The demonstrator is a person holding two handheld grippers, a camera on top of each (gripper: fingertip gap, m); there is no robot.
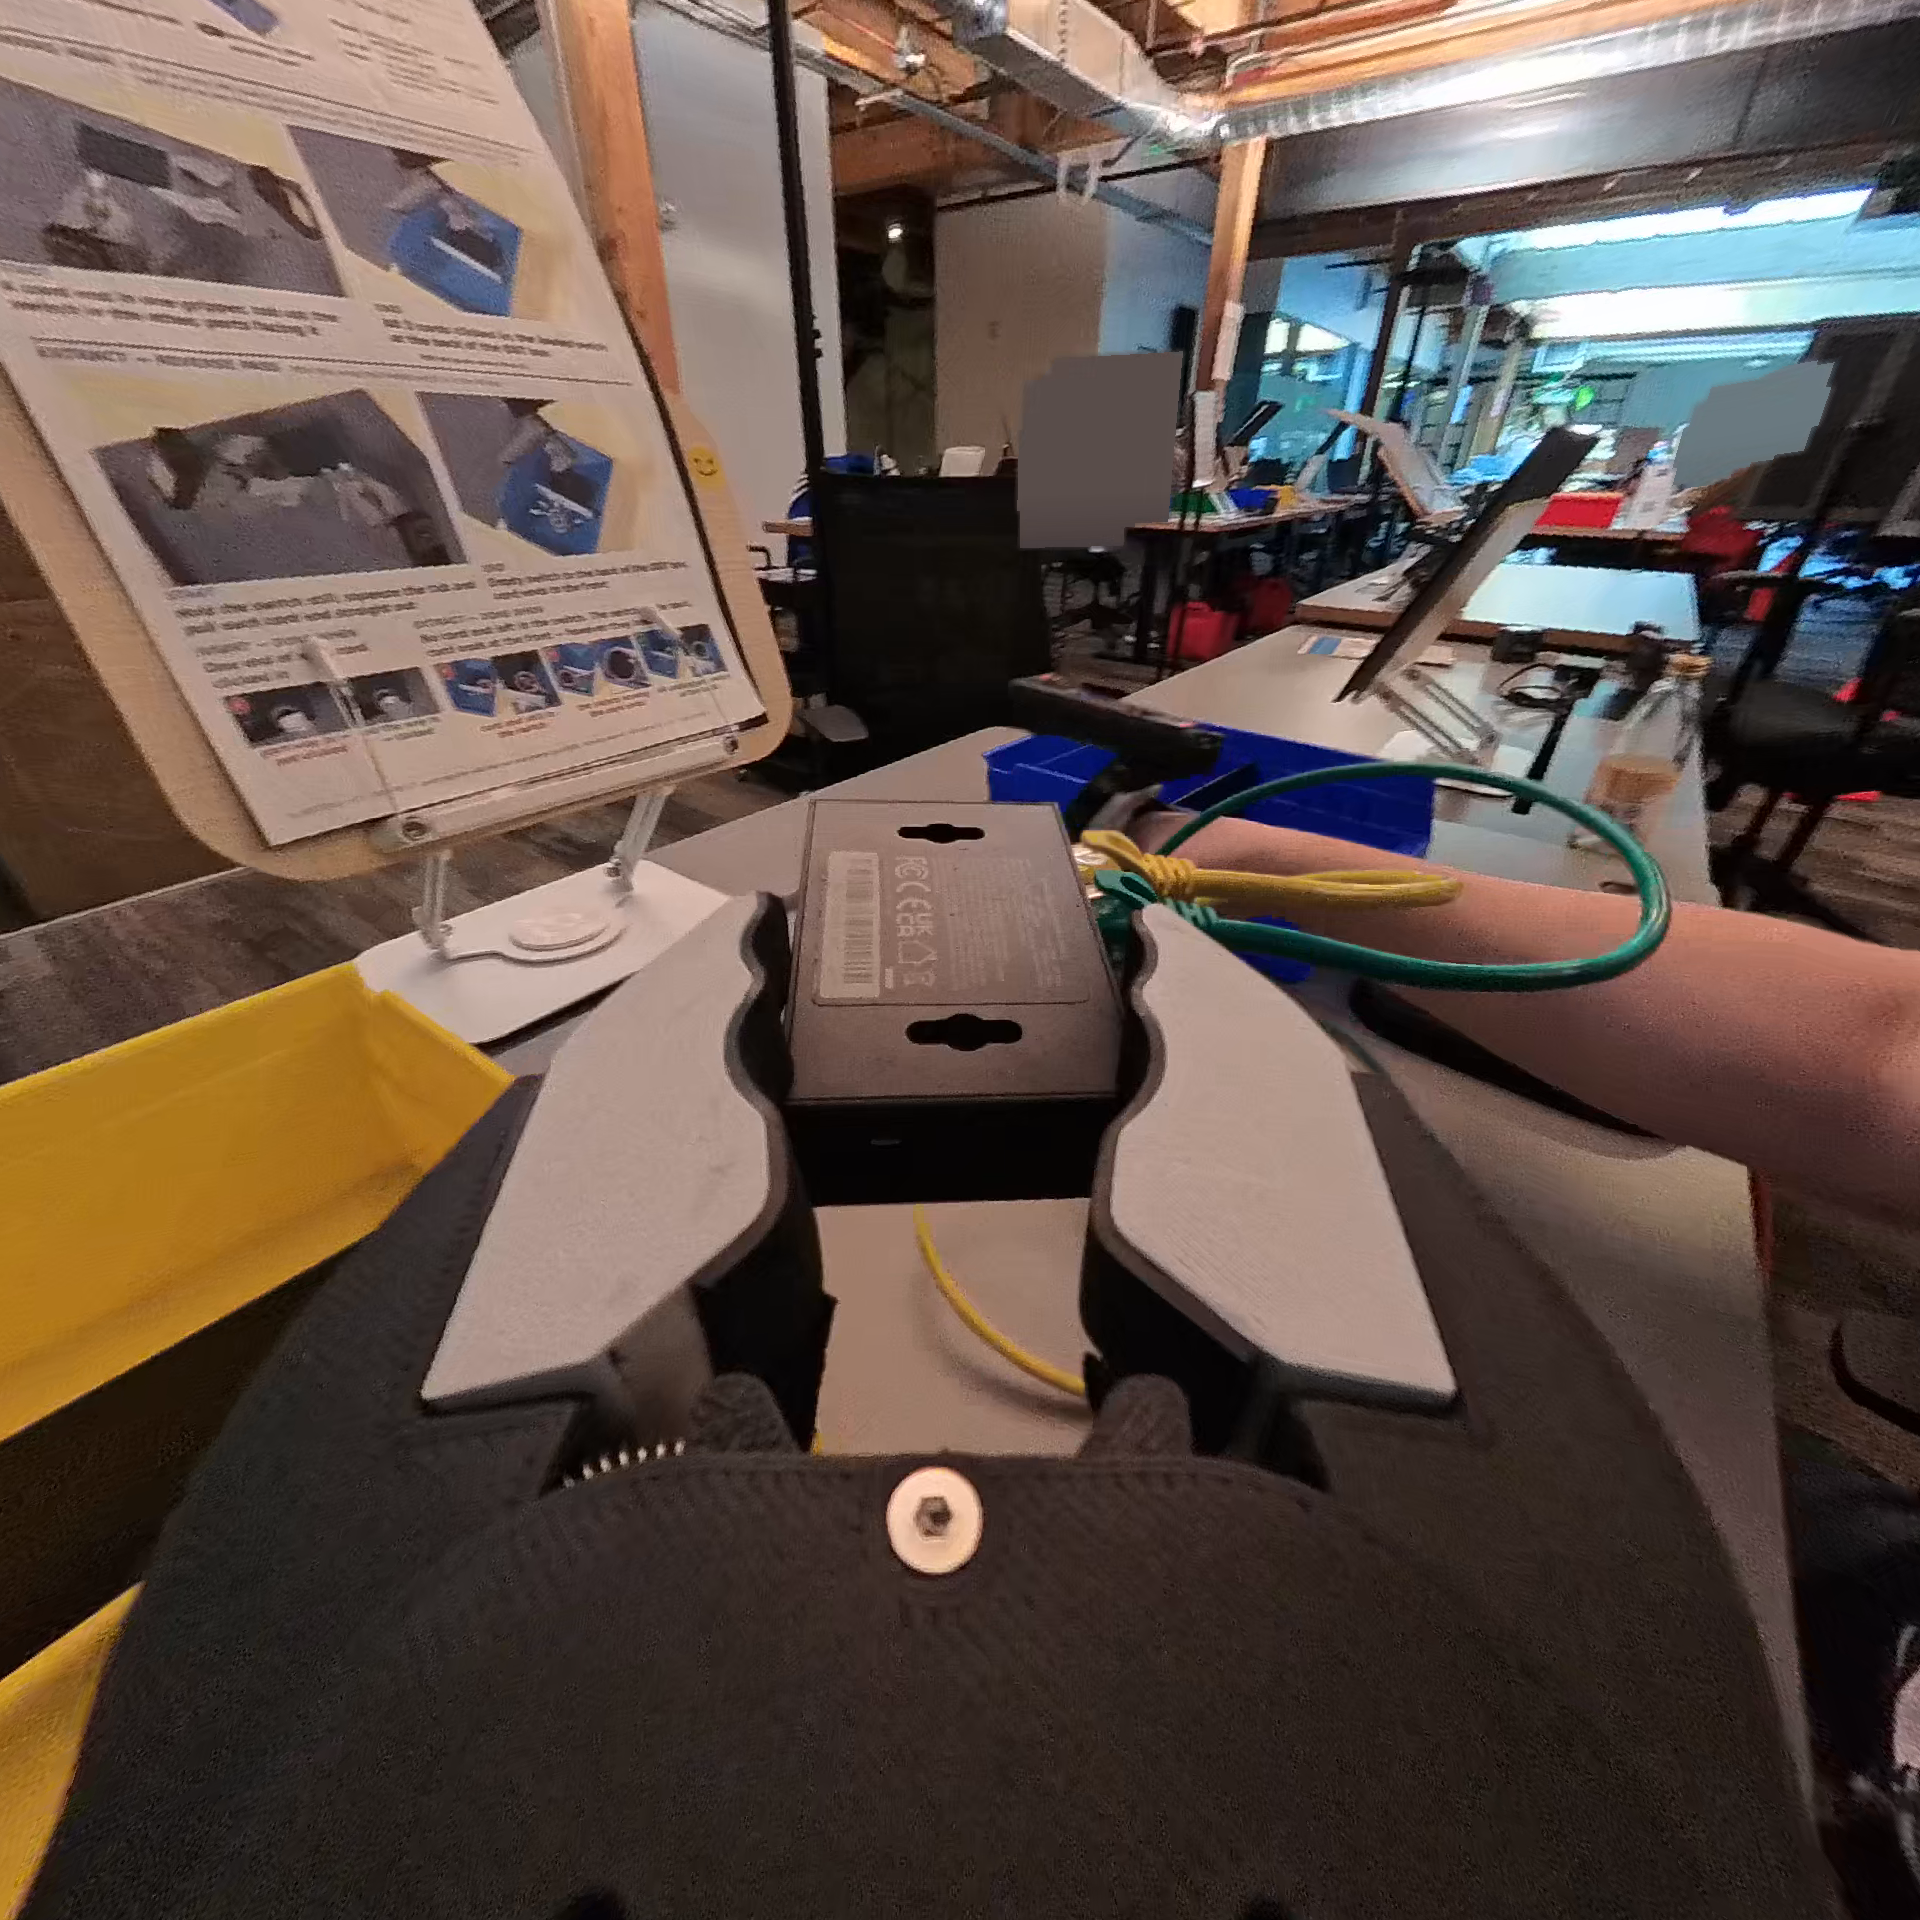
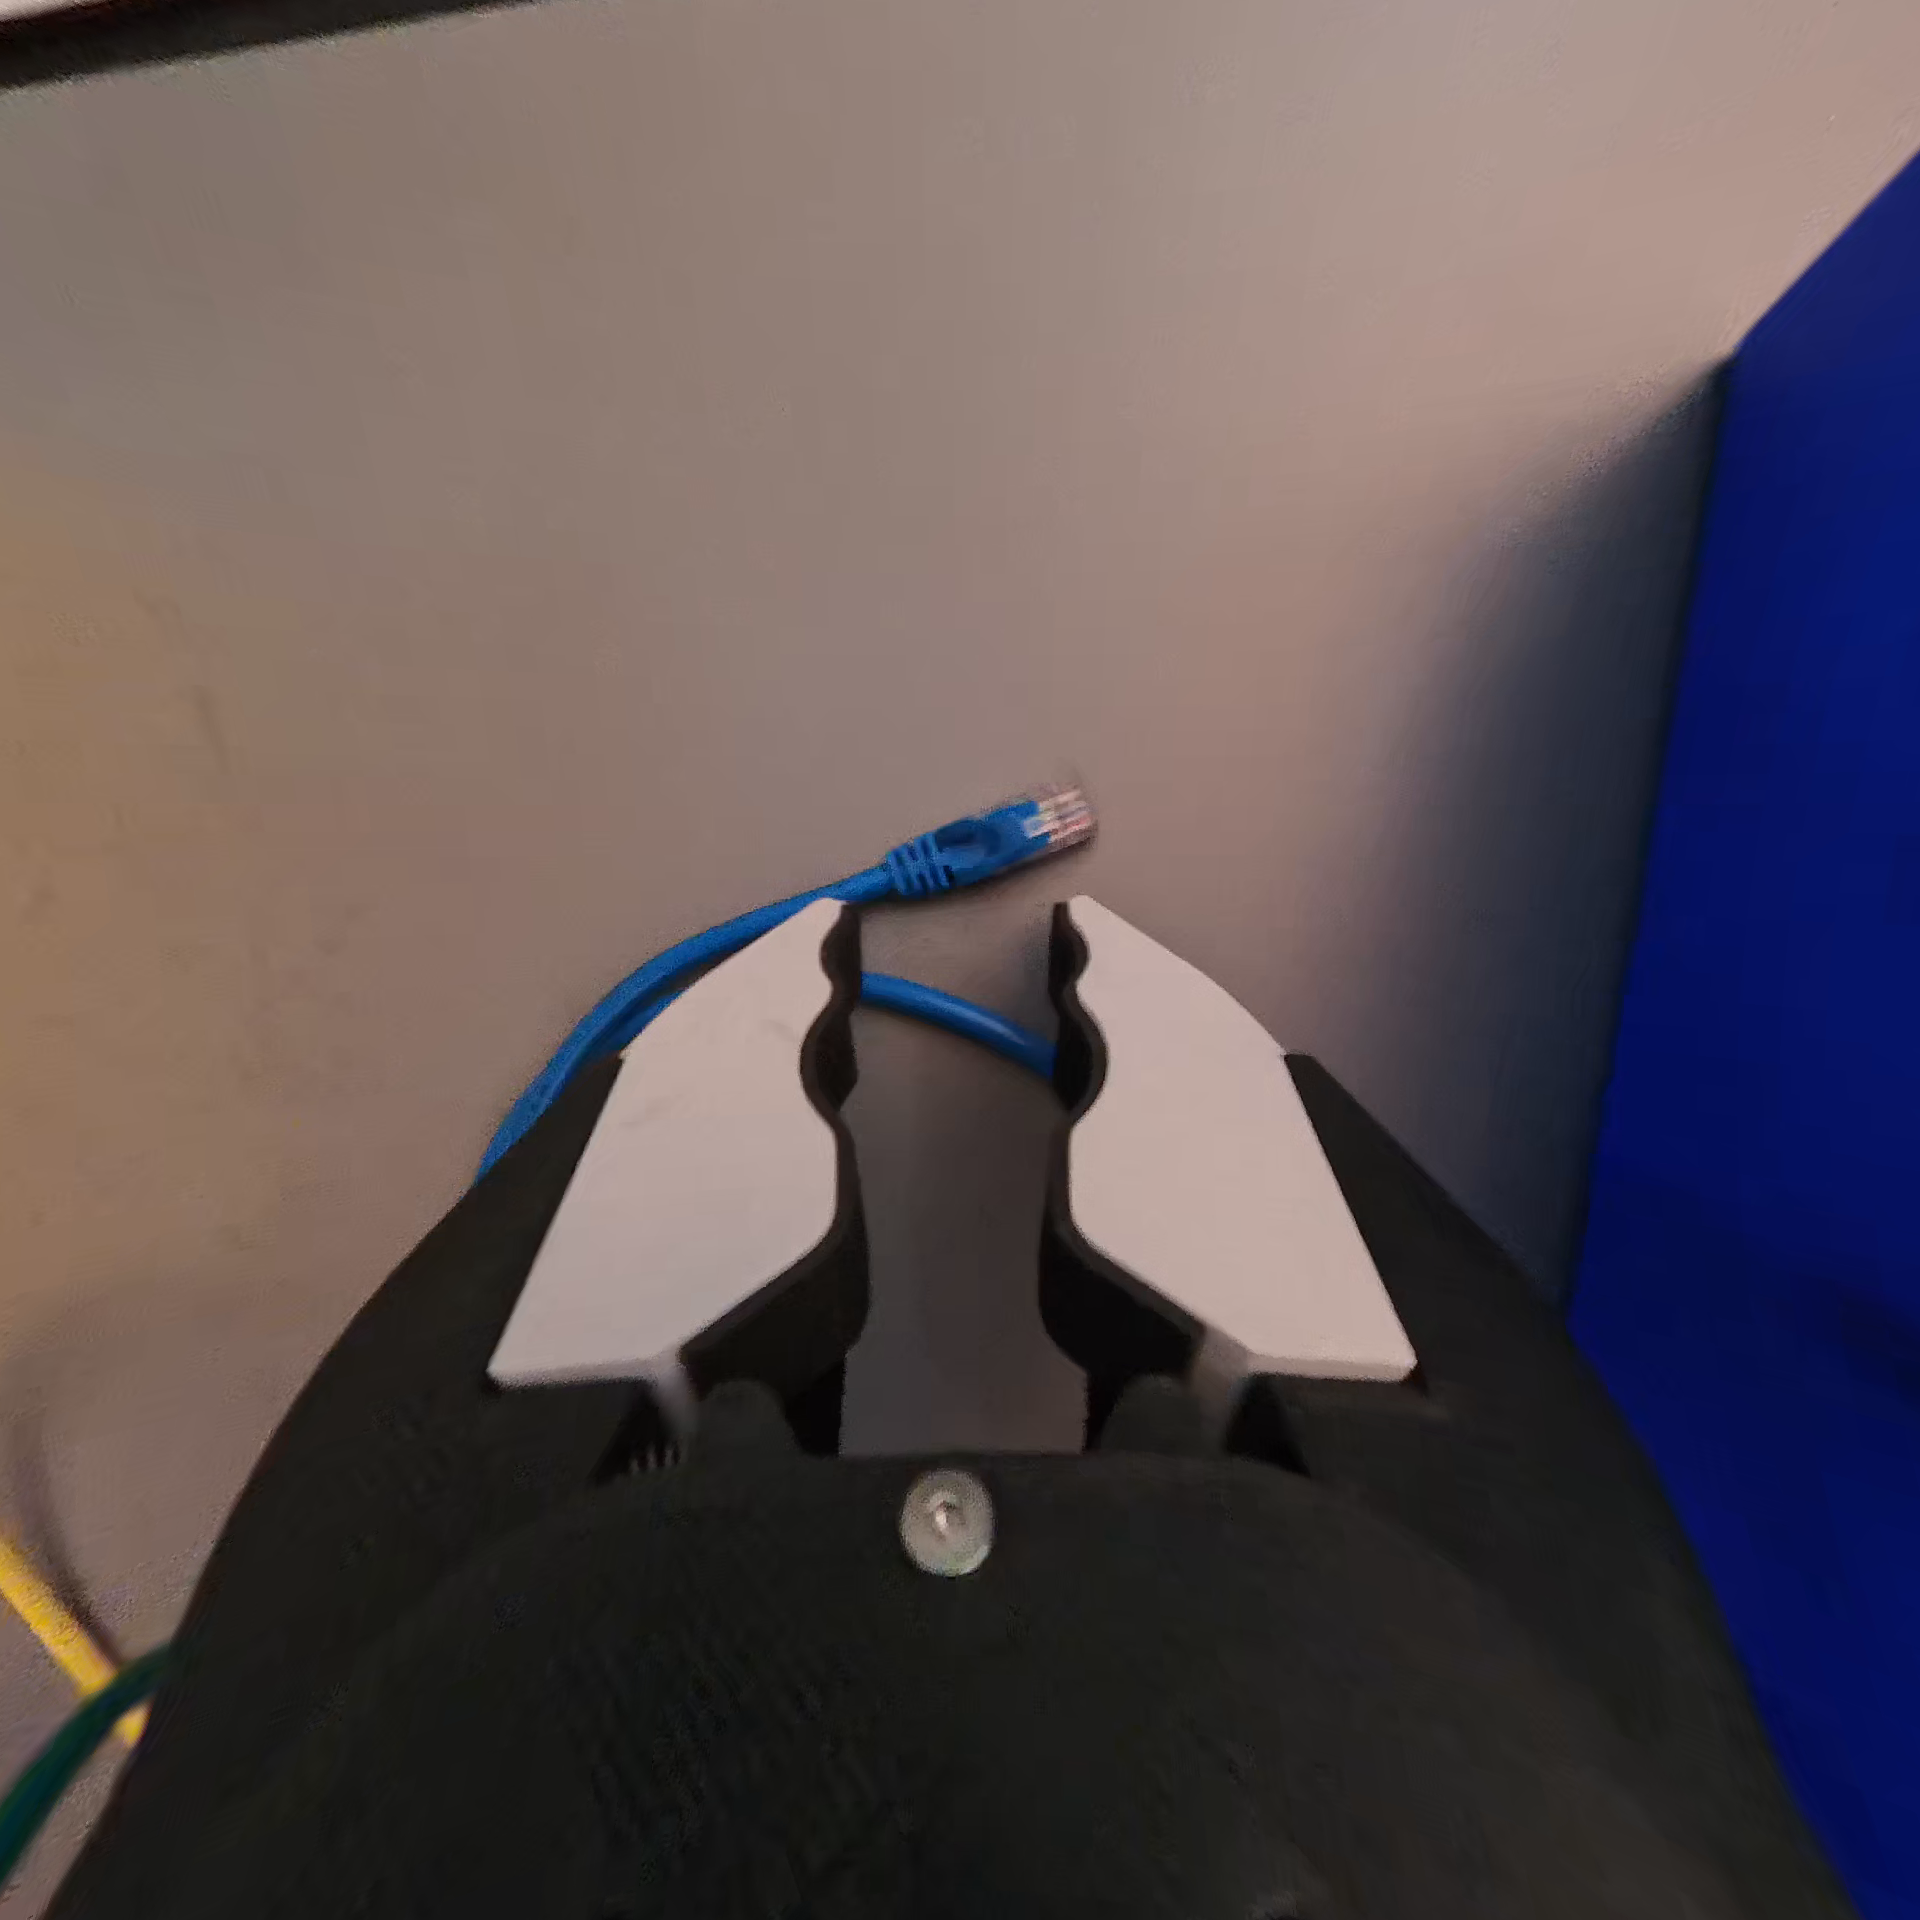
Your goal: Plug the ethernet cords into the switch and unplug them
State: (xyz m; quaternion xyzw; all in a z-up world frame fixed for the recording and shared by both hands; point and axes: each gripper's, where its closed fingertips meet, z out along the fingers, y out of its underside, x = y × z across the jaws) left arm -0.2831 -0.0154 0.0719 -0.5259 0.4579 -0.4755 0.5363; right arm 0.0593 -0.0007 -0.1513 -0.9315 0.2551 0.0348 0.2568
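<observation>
My left gripper (image 1: 951, 925) is shut on the black switch (image 1: 940, 935), held above the table with its labelled underside up. A yellow cord (image 1: 1340, 886) and a green cord (image 1: 1507, 961) are plugged into its right side and loop out to the right. My right gripper (image 2: 954, 920) is open, pointing down at the grey table (image 2: 623, 468). A blue ethernet cord (image 2: 935, 1008) lies on the table, crossing between its fingers. The cord's plug (image 2: 997, 831) lies just beyond the fingertips. The gripper does not hold the cord.
A yellow bin (image 1: 177, 1164) stands at the left and a blue bin (image 1: 1330, 790) behind the switch; the blue bin's wall (image 2: 1787, 935) is close on the right. An instruction sheet on a stand (image 1: 343, 447) rises at the left. A person's forearm (image 1: 1714, 1018) crosses at the right. One gripper's finger ends stand about 40 centimeters off the other's.
</observation>
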